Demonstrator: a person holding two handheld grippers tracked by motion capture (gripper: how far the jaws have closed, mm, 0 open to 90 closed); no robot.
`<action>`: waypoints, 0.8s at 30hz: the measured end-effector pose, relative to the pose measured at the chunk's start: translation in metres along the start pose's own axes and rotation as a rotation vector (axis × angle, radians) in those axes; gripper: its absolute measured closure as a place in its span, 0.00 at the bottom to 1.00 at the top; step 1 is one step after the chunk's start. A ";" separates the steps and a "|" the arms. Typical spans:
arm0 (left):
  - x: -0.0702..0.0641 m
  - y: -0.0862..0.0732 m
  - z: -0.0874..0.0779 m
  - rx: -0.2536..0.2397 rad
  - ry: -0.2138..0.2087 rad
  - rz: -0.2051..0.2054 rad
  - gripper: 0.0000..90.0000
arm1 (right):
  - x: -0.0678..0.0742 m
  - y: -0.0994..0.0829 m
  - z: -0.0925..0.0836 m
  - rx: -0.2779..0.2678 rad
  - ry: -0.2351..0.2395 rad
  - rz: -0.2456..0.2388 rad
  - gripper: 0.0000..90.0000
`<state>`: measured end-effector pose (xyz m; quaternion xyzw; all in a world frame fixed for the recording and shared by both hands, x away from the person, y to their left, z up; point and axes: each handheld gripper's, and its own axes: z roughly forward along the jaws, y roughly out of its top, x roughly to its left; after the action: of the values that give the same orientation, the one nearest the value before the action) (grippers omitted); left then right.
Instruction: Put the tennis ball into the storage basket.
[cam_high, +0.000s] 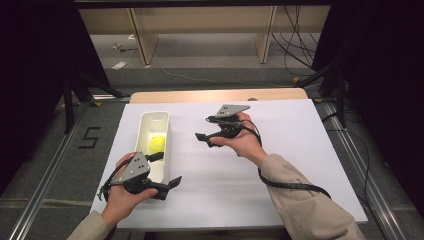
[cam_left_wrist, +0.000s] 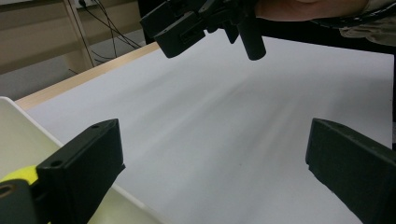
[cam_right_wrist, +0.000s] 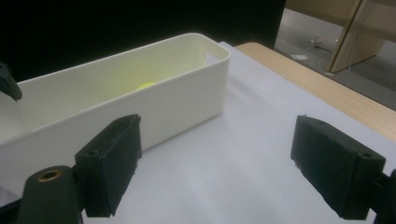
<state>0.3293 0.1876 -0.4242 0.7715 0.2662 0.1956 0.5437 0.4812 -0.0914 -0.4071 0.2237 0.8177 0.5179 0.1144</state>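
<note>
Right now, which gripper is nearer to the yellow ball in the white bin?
Left. The left gripper sits at the white bin's near end, beside the yellow ball. The right gripper hovers over bare table, apart from the bin.

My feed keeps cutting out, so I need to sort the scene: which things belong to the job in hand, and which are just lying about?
Part of the job:
- white bin
- yellow ball inside the bin
- left gripper, open, beside the bin
- right gripper, open, nothing between its jaws

Just lying about:
- cables on the floor beyond the table
- wooden shelf legs
- white scraps on the floor
</note>
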 end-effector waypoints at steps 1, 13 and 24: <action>0.000 0.000 0.000 0.000 0.000 0.000 0.04 | 0.000 -0.001 -0.001 -0.003 -0.003 0.001 0.19; 0.000 0.000 0.000 0.001 0.000 0.000 0.04 | -0.007 -0.012 -0.018 -0.003 -0.023 0.017 0.19; 0.000 0.000 0.001 0.001 0.001 0.000 0.04 | -0.015 -0.024 -0.036 0.001 -0.045 0.041 0.19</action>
<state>0.3295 0.1870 -0.4243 0.7716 0.2667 0.1959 0.5434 0.4728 -0.1362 -0.4133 0.2524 0.8105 0.5144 0.1220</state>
